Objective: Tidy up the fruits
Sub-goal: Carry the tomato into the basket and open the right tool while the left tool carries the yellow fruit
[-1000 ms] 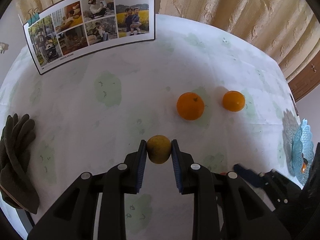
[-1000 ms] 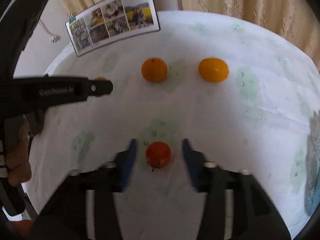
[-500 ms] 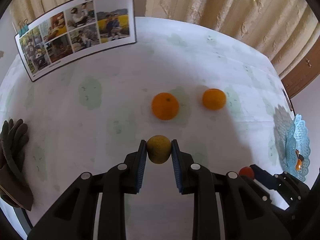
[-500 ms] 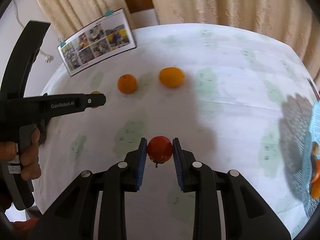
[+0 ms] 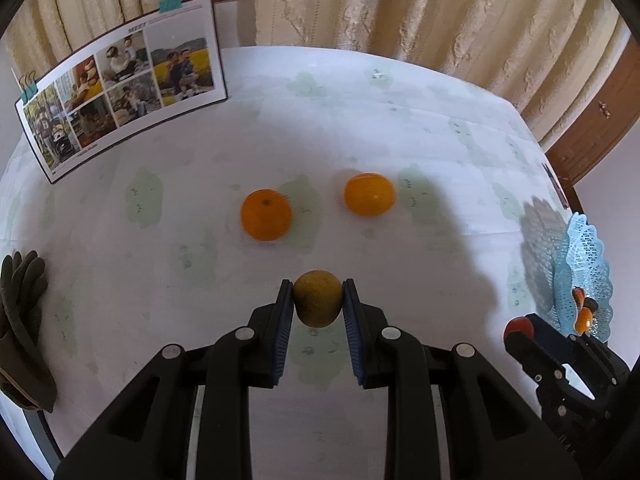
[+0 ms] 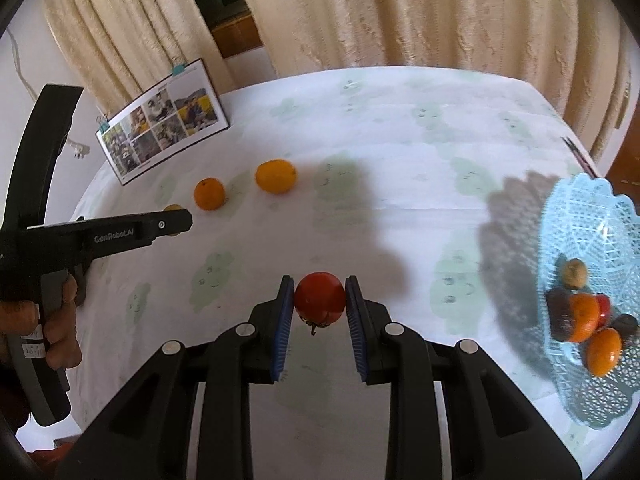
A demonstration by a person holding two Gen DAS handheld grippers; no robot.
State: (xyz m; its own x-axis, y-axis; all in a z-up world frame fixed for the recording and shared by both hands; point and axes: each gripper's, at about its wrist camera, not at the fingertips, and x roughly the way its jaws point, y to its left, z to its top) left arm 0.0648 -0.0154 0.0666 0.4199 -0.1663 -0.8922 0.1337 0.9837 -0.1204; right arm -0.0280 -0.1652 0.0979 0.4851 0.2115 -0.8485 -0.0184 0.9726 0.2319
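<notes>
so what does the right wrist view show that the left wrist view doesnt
Only right wrist: the inside of the blue basket with its fruit, and the hand on the left gripper's handle. Only left wrist: dark gloves at the table edge. Both: two oranges, the photo board, each gripper shut on a fruit.

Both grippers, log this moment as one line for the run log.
left gripper: shut on yellow-green fruit | right gripper: shut on red fruit | two oranges on table | blue basket: partly filled
</notes>
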